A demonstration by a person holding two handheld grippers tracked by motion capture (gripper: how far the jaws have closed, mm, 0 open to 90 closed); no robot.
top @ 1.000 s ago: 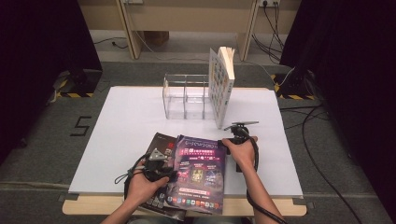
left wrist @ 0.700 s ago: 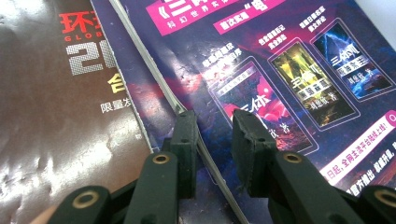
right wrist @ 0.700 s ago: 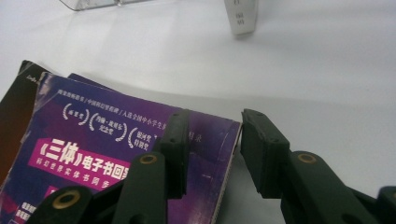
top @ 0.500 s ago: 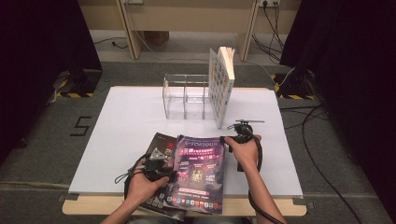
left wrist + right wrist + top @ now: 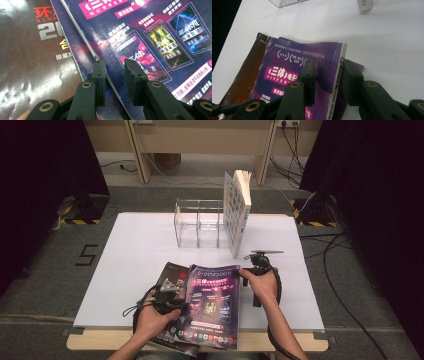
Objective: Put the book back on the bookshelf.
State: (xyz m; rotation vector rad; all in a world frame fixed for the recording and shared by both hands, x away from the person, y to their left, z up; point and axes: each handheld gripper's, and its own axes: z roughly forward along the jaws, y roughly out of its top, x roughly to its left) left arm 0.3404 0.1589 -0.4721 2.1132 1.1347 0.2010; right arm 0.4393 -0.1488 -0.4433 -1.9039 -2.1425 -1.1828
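Magazines lying flat: two, the purple magazine [image 5: 214, 305] overlapping the dark magazine [image 5: 171, 276]
Books standing upright: one, the upright book [image 5: 236, 210]
Clear organizers: one, the clear organizer [image 5: 200, 222], with two compartments visible
Claws: two, the left claw [image 5: 113, 75] and the right claw [image 5: 327, 75]
Tabletops: one, the white tabletop [image 5: 135, 250]

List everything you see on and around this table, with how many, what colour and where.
White table top: one, white, centre of the high view.
Clear plastic two-bay organiser: one, transparent, far middle of the table.
Upright white-covered book: one, white with small coloured pictures, standing against the organiser's right side.
Glossy purple magazine: one, purple with pink print, near edge, on top of the stack.
Dark brown magazine: one, brown, under the purple one, showing at its left.
Floor cables: several, black, right of the table.
Left gripper: one, black, jaws over the purple magazine's left edge.
Right gripper: one, black, jaws straddling its spine corner.
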